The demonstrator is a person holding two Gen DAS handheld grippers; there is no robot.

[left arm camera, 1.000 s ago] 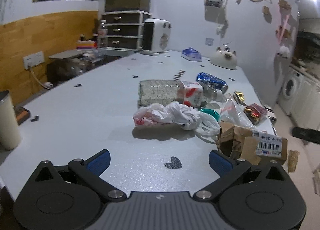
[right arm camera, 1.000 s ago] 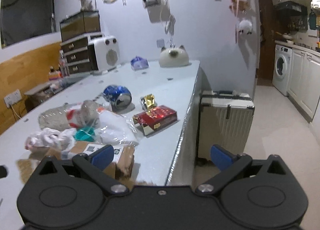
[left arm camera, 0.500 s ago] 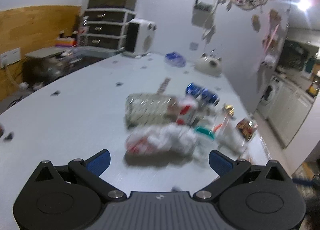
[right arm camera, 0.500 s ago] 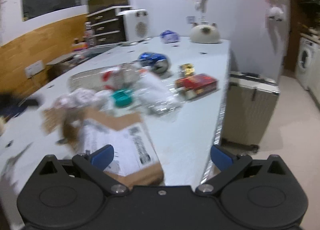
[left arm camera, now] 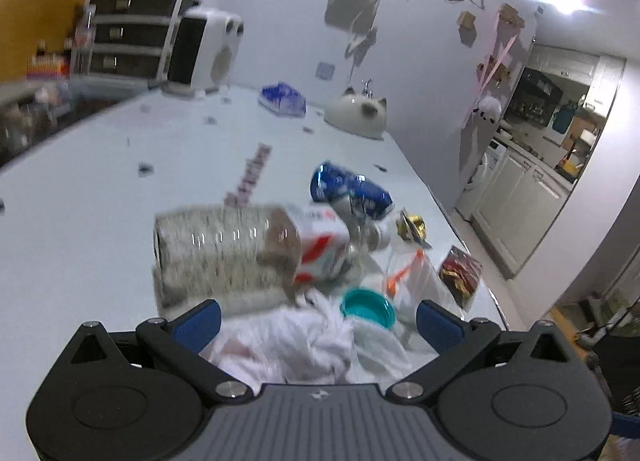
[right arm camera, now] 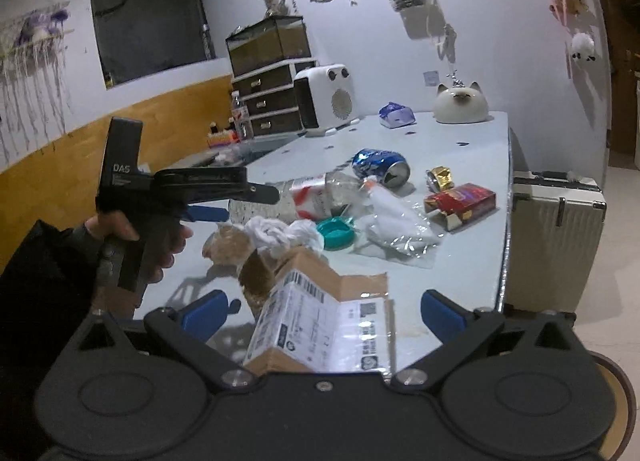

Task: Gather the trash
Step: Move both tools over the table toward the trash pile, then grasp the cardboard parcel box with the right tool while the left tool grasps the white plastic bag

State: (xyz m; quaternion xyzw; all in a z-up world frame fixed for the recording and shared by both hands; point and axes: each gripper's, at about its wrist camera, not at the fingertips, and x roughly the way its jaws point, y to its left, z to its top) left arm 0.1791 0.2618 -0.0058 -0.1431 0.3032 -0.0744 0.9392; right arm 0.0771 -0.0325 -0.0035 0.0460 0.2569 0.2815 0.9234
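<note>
Trash lies on the pale table (left arm camera: pixel 100 189): a crumpled white plastic bag (left arm camera: pixel 292 341), a clear plastic bottle (left arm camera: pixel 240 245), a teal lid (left arm camera: pixel 366 307), a blue can (left arm camera: pixel 352 189), a clear zip bag (right arm camera: pixel 400 221), a red packet (right arm camera: pixel 460 201) and a torn cardboard box (right arm camera: pixel 320 317). My left gripper (left arm camera: pixel 316 321) is open, with the white bag between its fingers. It also shows in the right wrist view (right arm camera: pixel 208 213), held over that bag. My right gripper (right arm camera: pixel 324 313) is open around the cardboard box.
A white heater (right arm camera: pixel 326 97), drawers (right arm camera: pixel 272 101), a cat-shaped jar (right arm camera: pixel 460 103) and a blue tissue pack (right arm camera: pixel 396 115) stand at the far end. A white suitcase (right arm camera: pixel 556 245) stands beside the table's right edge.
Both grippers have moved forward. The left came down over the white bag, and the right came up to the cardboard box. Both stay open.
</note>
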